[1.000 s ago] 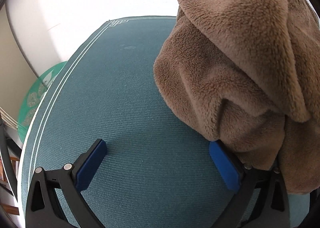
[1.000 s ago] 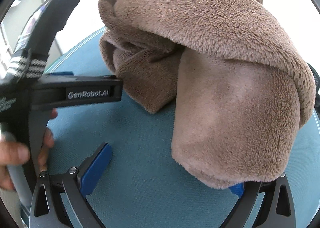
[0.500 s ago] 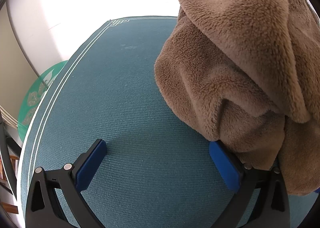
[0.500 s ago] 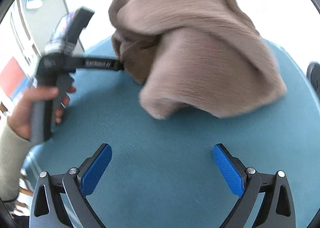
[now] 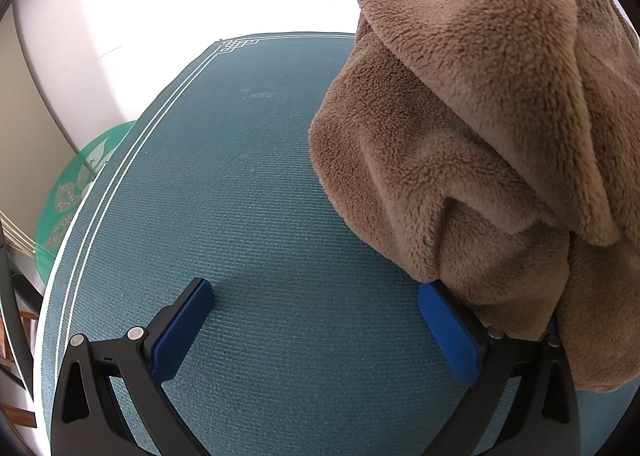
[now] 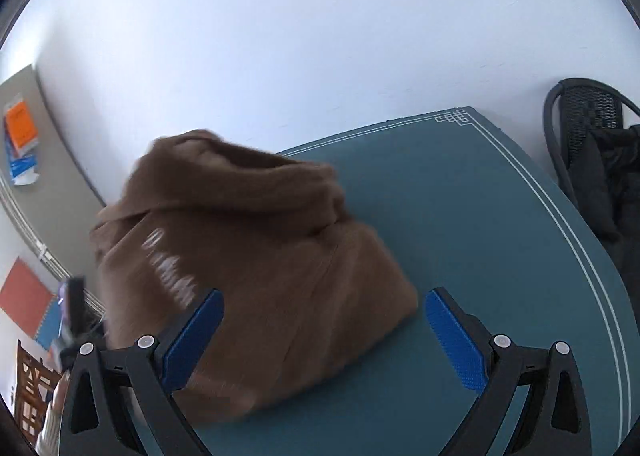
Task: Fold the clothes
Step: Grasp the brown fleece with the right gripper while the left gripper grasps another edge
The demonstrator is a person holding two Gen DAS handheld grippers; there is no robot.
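Fleece (image 6: 256, 264) smeared by motion in the right wrist view, white lettering on it at 9 o'clock unreadable. Cut off by the frame at 3 o'clock in the left wrist view (image 5: 500, 136), draped over the right finger (image 5: 448, 336) of the left tool, hiding its outer side. Bench (image 5: 260, 216) hidden beneath. Left tool (image 6: 70, 320) a dark blur at 8 o'clock, opening unclear there. Chair (image 6: 588, 128) cropped at 3 o'clock.

left gripper (image 5: 316, 320) jaws spread wide, low and level. right gripper (image 6: 324, 330) jaws spread wide, raised.
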